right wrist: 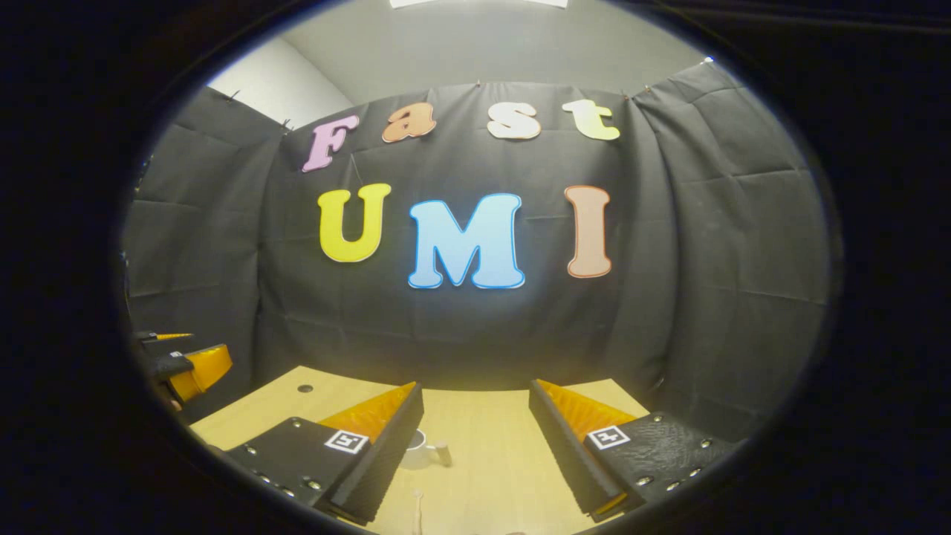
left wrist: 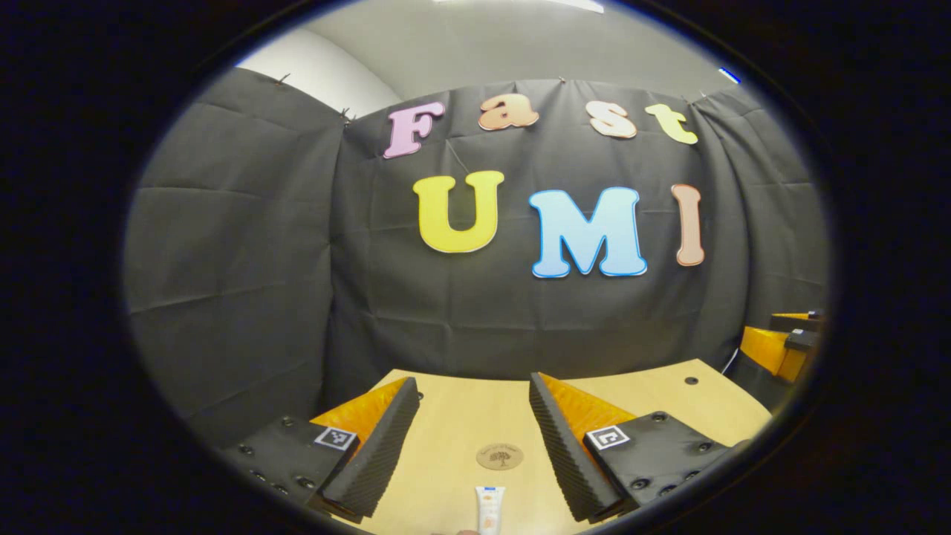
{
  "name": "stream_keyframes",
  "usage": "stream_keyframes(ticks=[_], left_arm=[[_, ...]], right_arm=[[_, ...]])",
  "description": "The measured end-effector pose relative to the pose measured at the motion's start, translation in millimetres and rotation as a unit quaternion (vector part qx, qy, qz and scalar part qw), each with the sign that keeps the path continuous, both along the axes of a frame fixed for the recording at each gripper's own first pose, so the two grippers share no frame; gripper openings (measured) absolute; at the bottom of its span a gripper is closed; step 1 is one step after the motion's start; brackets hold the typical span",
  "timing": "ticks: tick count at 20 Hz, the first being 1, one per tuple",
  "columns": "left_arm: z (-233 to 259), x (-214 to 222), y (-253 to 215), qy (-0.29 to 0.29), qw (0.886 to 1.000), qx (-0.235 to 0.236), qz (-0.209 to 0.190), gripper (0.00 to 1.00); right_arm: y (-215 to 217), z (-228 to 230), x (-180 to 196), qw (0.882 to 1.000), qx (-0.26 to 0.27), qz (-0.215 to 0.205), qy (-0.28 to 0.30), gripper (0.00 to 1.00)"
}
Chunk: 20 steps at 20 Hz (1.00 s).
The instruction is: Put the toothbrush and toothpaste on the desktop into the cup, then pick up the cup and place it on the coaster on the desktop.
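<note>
A light wooden desktop [left wrist: 461, 416] stands in front of the black cloth wall [left wrist: 260, 297] of the booth.

In the left gripper view, the left gripper [left wrist: 474, 427] hovers above the desktop with its jaws spread wide and nothing between them. The round brown coaster [left wrist: 499, 456] lies between its fingers, and the white toothpaste [left wrist: 489, 509] lies just nearer the camera.

In the right gripper view, the right gripper [right wrist: 475, 431] is likewise released and empty. The white cup [right wrist: 422, 450] stands beside its left-hand finger, partly hidden. The toothbrush [right wrist: 417, 509] lies nearer, at the lower edge.
</note>
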<state>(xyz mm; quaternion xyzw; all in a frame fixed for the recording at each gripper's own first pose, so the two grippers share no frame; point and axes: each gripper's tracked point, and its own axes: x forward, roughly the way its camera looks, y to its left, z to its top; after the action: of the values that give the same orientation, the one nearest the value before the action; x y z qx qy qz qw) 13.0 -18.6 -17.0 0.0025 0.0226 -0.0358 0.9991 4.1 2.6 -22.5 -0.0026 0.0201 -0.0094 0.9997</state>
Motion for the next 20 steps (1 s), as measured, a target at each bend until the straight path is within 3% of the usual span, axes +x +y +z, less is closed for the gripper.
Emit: stream_keyframes(ticks=[7,11,14,19,20], left_arm=[[-53.3,12.1,-11.9,0.069,0.997,0.008,-0.031,0.96],[-94.7,15.5,-17.8,0.124,0.991,0.016,-0.046,0.96],[-123.5,18.9,-21.4,0.162,0.985,0.02,-0.054,0.96],[-169.4,21.0,-22.9,0.227,0.972,0.024,-0.064,0.96],[-178.8,20.5,-20.6,0.242,0.968,0.023,-0.063,1.0]], right_arm=[[14.1,-32.4,8.4,0.999,-0.002,0.018,0.044,0.92],[27.3,-65.4,13.4,0.994,-0.002,0.038,0.098,0.93],[38.2,-92.1,13.0,0.988,0.007,0.055,0.144,0.85],[51.7,-142.2,11.0,0.972,0.009,0.074,0.225,0.83],[55.1,-156.0,13.5,0.966,0.013,0.081,0.246,0.7]])
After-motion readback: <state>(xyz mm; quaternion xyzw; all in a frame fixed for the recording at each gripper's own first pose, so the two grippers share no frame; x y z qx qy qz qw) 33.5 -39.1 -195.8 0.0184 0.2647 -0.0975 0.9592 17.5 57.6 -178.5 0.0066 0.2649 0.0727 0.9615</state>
